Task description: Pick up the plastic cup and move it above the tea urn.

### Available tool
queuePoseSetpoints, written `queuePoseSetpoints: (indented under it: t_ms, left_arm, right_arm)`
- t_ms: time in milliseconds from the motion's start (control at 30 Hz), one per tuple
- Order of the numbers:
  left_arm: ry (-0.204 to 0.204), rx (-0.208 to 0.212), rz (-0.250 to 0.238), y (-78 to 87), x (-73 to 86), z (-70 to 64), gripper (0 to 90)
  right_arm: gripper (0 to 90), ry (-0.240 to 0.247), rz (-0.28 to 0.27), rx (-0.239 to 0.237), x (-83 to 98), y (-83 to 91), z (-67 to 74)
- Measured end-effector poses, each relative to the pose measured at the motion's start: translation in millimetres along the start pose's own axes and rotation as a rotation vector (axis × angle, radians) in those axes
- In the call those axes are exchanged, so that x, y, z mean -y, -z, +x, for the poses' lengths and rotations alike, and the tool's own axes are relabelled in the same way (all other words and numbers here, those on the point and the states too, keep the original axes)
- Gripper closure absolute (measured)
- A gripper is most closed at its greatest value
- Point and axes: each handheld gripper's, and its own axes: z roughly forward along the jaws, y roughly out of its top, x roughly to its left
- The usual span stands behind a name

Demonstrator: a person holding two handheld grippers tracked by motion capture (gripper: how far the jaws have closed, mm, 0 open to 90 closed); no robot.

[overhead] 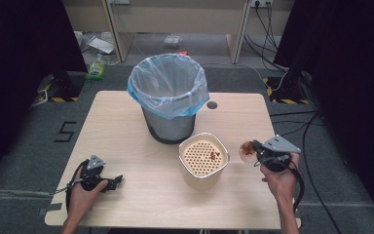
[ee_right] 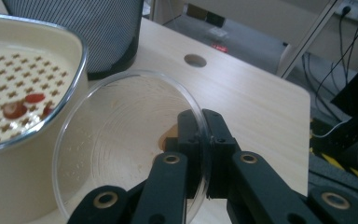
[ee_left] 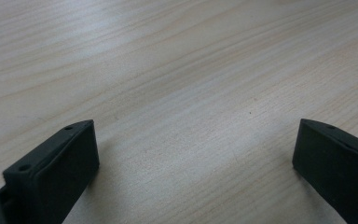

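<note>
Here is the table [overhead: 126, 126], pale wood, seen from above. Toward the far edge, about the middle, stands a bin [overhead: 169, 97]: grey ribbed wall, lined with a clear bluish bag [overhead: 146, 95] folded over its rim. From the high view the bag looks empty inside, though its bottom is hard to make out.

Just in front of the bin, nearer the right edge, sits a cream pot [overhead: 203, 161] with a metal rim and a perforated insert [overhead: 199, 157] set into its top. A few small red bits [overhead: 215, 155] lie on that insert toward its right side; the right claw view shows them too [ee_right: 23, 105], red and brownish, resting among the holes.

Now the right claw [overhead: 254, 148], held in the right hand [overhead: 280, 180] near the right edge. It is pinching a clear round dish [ee_right: 135, 144] by the rim, one jaw inside and one outside, pressed tight on the plastic. The dish is tilted on edge, off the table, just beside the pot's right wall. A brownish smear [ee_right: 168, 135] sits on it near the jaws, and faint reddish traces show in the high view [overhead: 246, 148].

Over at the near left corner, the left hand [overhead: 85, 192] rests the left claw [overhead: 118, 180] low over the table. Its jaws are spread wide, with bare wood grain between them [ee_left: 191, 130].

A round hole [overhead: 212, 105] sits in the table just right of the bin.
</note>
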Motion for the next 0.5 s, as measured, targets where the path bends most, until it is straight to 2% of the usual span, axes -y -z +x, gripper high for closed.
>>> queuePoseSetpoints:
  t_ms: [133,200,267,400,500]
  left_arm:
    - [0.0,0.0,0.0,-0.1,-0.1,0.2,0.0]
    - [0.0,0.0,0.0,-0.1,-0.1,0.2,0.0]
    - [-0.001,0.001,0.0,-0.2,-0.2,0.3,0.0]
    - [-0.001,0.001,0.001,-0.2,-0.3,0.5,0.0]
    - [-0.002,0.002,0.001,-0.4,-0.4,0.6,0.0]
  right_arm:
    - [87.6,0.022,-0.039,0.024,-14.2,-3.4,-0.6]
    - [87.6,0.039,-0.077,0.039,-25.6,-5.6,-0.8]
    - [87.6,0.047,-0.083,0.045,-29.4,-7.0,0.2]
    - [87.6,0.093,-0.114,0.062,-43.3,-11.5,2.2]
    - [87.5,0.093,-0.15,0.062,-51.2,-12.7,2.5]
